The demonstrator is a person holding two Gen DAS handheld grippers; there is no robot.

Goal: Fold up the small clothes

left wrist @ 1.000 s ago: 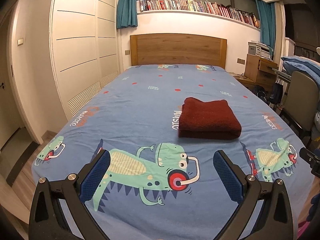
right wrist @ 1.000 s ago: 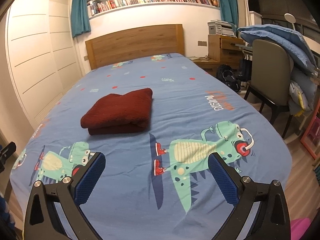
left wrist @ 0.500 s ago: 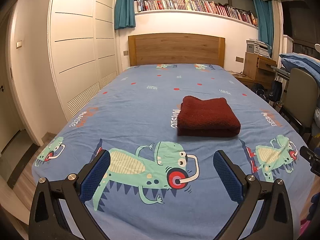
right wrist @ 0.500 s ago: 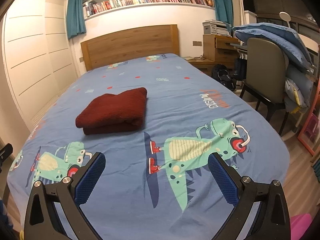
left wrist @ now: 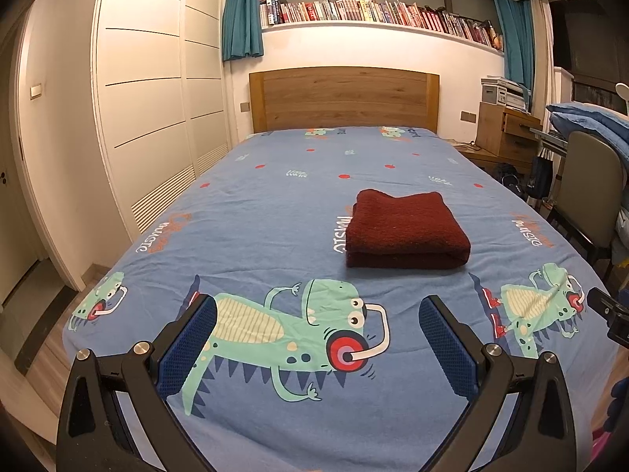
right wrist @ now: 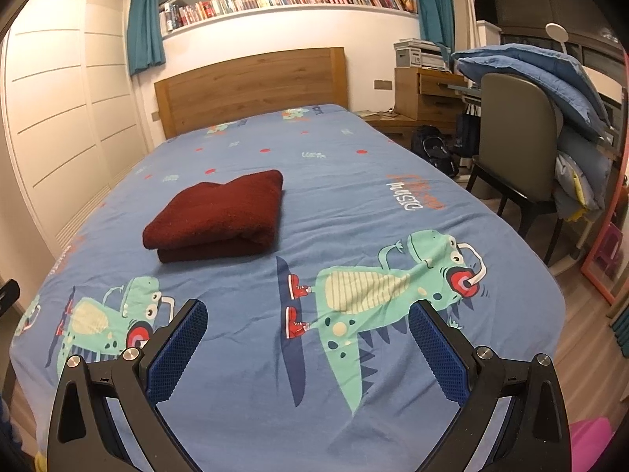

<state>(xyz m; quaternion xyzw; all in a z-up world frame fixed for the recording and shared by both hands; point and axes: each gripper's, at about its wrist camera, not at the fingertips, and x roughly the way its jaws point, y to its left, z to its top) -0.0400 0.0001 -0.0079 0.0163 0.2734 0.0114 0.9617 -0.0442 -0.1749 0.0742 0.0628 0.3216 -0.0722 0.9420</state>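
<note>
Room: a bedroom is shown, its bed (left wrist: 275,212) spread with a blue dinosaur sheet.
Garment: a dark red knit garment (left wrist: 405,230) is seen folded mid-bed.
Claws: the left claw (left wrist: 317,344) and right claw (right wrist: 308,348) are held spread wide, empty.
Progress: folding is judged complete.
Hidden: the garment type cannot be told.

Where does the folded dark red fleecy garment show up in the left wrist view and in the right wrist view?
Left wrist view: the folded dark red fleecy garment lies right of centre, mid-height, on the blue dinosaur-print bedsheet.
Right wrist view: the garment lies left of centre, mid-height.
Shared landmark: the wooden headboard stands beyond it in both.
</note>
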